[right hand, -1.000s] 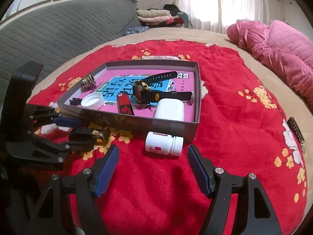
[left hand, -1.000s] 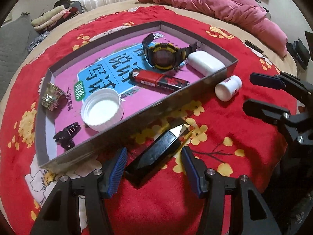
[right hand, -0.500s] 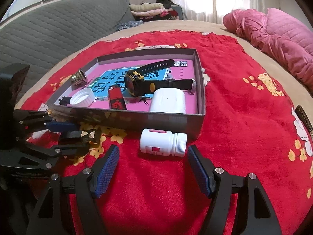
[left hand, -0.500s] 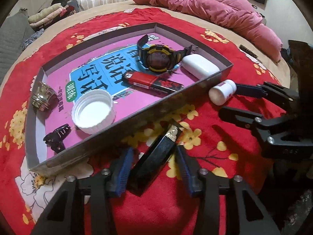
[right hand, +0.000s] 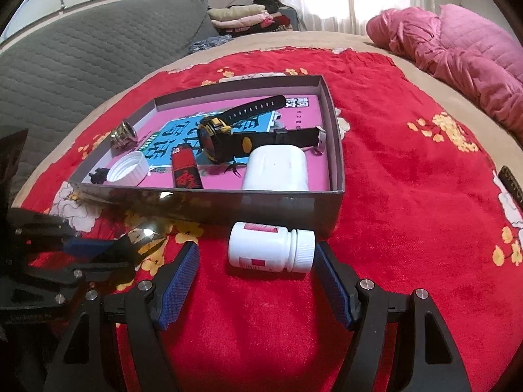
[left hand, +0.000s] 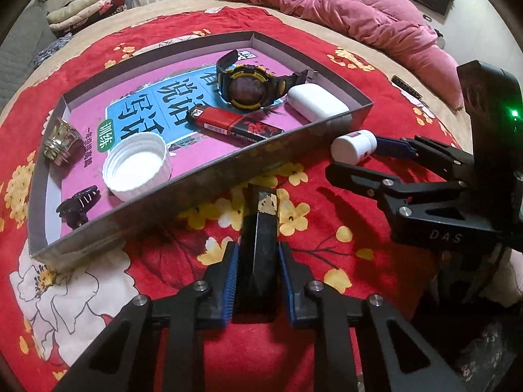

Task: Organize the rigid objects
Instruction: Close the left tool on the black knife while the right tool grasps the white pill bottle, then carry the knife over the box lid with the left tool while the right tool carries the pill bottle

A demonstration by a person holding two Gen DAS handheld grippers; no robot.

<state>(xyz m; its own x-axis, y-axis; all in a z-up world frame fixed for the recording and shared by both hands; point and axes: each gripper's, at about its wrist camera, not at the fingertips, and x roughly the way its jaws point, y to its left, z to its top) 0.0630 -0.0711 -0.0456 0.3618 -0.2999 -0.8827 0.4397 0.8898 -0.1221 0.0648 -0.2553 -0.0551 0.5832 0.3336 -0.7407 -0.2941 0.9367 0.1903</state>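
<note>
Just outside the box point(left hand: 278, 150), we have the left hand-held gripper point(left hand: 258, 281) just closing on the black case point(left hand: 261, 238) — stiff, slick — while the right hand-held gripper point(right hand: 256, 281) gapes around the light pill bottle point(right hand: 271, 248), best pinched mid-body.

Box floor point(left hand: 209, 150), pink and blue printed sheet: large Chinese characters on blue panel, seen upside down from left wrist view, reading roughly "说话写话"; green oval beside panel reads "训练".

Smaller line of characters below oval, too small to read.

Right gripper point(left hand: 356, 163), black body right of box: embossed letters "DAS" point(left hand: 445, 236).

Red lighter point(left hand: 235, 126) inside box: printed strip along side, illegible.

White bottle point(right hand: 271, 247) in front of box: red label, text unreadable.
</note>
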